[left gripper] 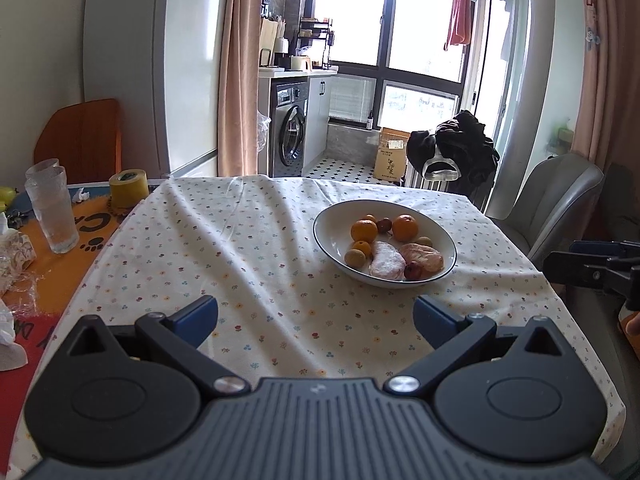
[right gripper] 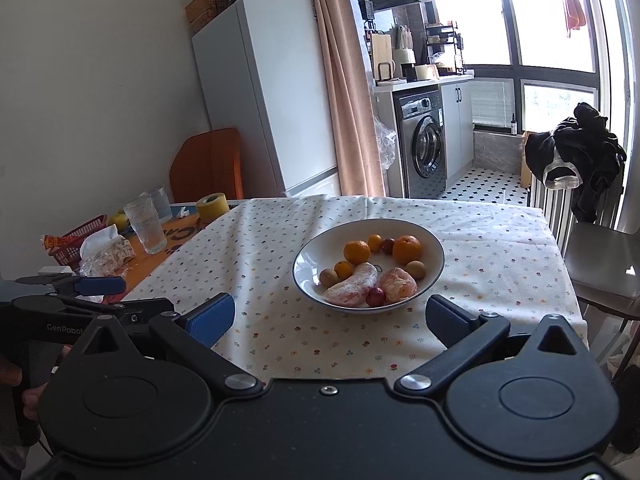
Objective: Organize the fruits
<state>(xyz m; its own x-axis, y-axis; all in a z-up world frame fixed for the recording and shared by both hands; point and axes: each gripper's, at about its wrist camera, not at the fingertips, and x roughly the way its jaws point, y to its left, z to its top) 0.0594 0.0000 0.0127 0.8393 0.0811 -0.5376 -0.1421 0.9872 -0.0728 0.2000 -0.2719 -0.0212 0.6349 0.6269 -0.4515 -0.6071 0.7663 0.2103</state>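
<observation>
Left gripper (left gripper: 315, 322): fingers spread wide apart, nothing between them; it hangs over the near part of the counter (left gripper: 280, 280), which is covered by a cream floral cloth, and it points toward the bowl. Right gripper (right gripper: 330, 320): fingers likewise wide apart and empty; it sits at the near edge of the cloth, just short of the bowl (right gripper: 308, 256); part of the left gripper shows at the left margin of the right wrist view, with a person's fingertips (right gripper: 30, 400) below it.

Task items: all fruit lies inside the white, dark-rimmed bowl, which stands on the cloth toward the right of centre in the left wrist view. Contents: two larger oranges (right gripper: 357, 252) at the back; two smaller orange fruits (right gripper: 343, 270); two peeled pink citrus pieces (right gripper: 352, 286) at the front, side by side; small dark red fruits (right gripper: 376, 297), one between the peeled pieces at the front rim and one between the oranges; two small tan round fruits (right gripper: 329, 277), one at each side.

Surroundings: off the cloth on the left, clear tumblers (left gripper: 52, 208) and a yellow tape roll (left gripper: 128, 188) stand on an orange mat; a grey chair (left gripper: 548, 208) stands at the right side of the counter.
</observation>
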